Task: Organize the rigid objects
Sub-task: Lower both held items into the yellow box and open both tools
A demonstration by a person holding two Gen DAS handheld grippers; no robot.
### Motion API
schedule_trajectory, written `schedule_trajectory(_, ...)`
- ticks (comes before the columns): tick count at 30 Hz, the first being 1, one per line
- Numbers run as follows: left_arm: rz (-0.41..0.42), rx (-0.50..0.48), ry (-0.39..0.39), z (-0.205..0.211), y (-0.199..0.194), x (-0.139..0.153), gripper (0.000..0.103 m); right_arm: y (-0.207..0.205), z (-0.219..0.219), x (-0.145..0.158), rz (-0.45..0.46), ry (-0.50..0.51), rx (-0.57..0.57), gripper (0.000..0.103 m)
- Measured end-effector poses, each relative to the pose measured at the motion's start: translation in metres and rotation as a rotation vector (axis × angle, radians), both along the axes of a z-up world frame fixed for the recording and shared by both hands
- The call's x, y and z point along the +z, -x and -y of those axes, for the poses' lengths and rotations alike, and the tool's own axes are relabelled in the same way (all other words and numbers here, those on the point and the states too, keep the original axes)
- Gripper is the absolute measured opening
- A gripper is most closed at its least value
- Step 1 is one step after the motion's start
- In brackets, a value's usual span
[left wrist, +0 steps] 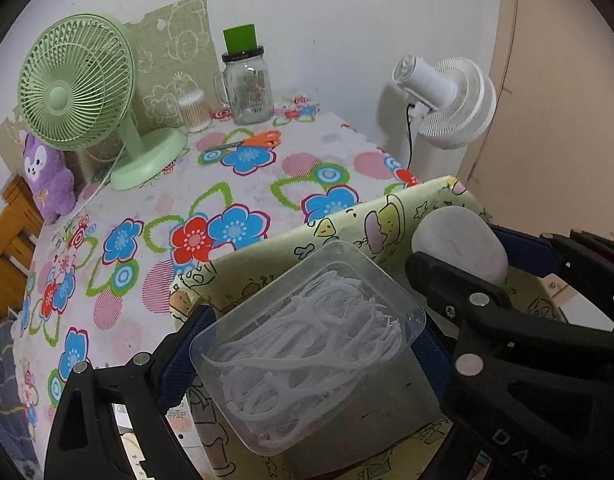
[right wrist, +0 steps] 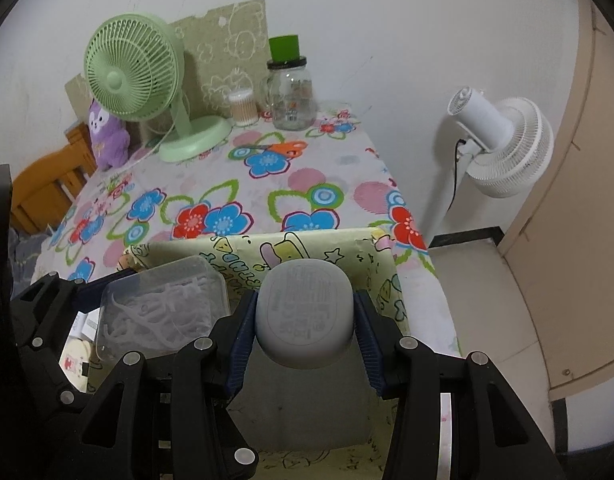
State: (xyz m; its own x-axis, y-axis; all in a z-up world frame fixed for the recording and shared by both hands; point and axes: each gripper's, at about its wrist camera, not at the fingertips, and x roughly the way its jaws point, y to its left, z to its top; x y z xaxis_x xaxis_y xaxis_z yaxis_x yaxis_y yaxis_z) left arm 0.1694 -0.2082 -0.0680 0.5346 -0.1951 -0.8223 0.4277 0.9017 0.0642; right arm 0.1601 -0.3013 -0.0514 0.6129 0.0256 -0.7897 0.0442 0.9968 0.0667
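flowered tablecloth (left wrist: 267, 184) under a green fan (left wrist: 75, 84) at upper left. lower centre: left gripper (left wrist: 307, 344) clamped wide on a clear box of floss picks (left wrist: 307, 344), over a cartoon-print box (left wrist: 347, 216). right gripper (right wrist: 305, 316) closed narrow on a grey rounded case (right wrist: 305, 316), same box below.
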Motion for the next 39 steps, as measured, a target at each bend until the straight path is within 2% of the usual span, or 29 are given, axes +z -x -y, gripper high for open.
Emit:
schedule_trajectory(3,-0.013,-0.012,-0.024,0.005,-0.002,-0.004,0.096,-0.005,0.001,-0.004,-0.017,0.004,0.003,0.05)
schedule_trajectory(7,-0.078,-0.047,-0.039,0.011,-0.005,-0.011,0.098,-0.012,0.002,-0.013,-0.055,0.003,0.012,0.05)
schedule_trajectory(9,-0.078,-0.049,-0.05,0.012,-0.005,-0.012,0.098,-0.015,0.003,-0.017,-0.07,-0.019,0.019,0.05)
schedule_trajectory(14,-0.111,-0.052,-0.048,0.013,-0.009,-0.013,0.101,-0.019,0.003,-0.018,-0.064,-0.006,0.017,0.05)
schedule_trajectory(21,-0.116,-0.053,-0.042,0.014,-0.01,-0.012,0.102,-0.021,0.002,-0.018,-0.067,-0.009,0.021,0.052)
schedule_trajectory(25,-0.114,-0.05,-0.035,0.013,-0.009,-0.011,0.102,-0.021,0.001,-0.017,-0.071,-0.017,0.027,0.061)
schedule_trajectory(33,-0.081,-0.036,-0.033,0.011,0.0,-0.003,0.102,-0.009,0.001,-0.008,-0.048,-0.012,0.011,0.066)
schedule_trajectory(35,-0.065,-0.03,-0.025,0.008,0.004,0.001,0.102,-0.005,0.001,-0.004,-0.036,-0.004,0.0,0.071)
schedule_trajectory(36,-0.058,-0.027,-0.022,0.006,0.005,0.003,0.102,-0.002,0.001,-0.002,-0.029,0.006,-0.01,0.078)
schedule_trajectory(39,-0.037,-0.019,-0.018,0.001,0.012,0.009,0.102,0.007,-0.001,0.005,-0.011,0.009,-0.014,0.08)
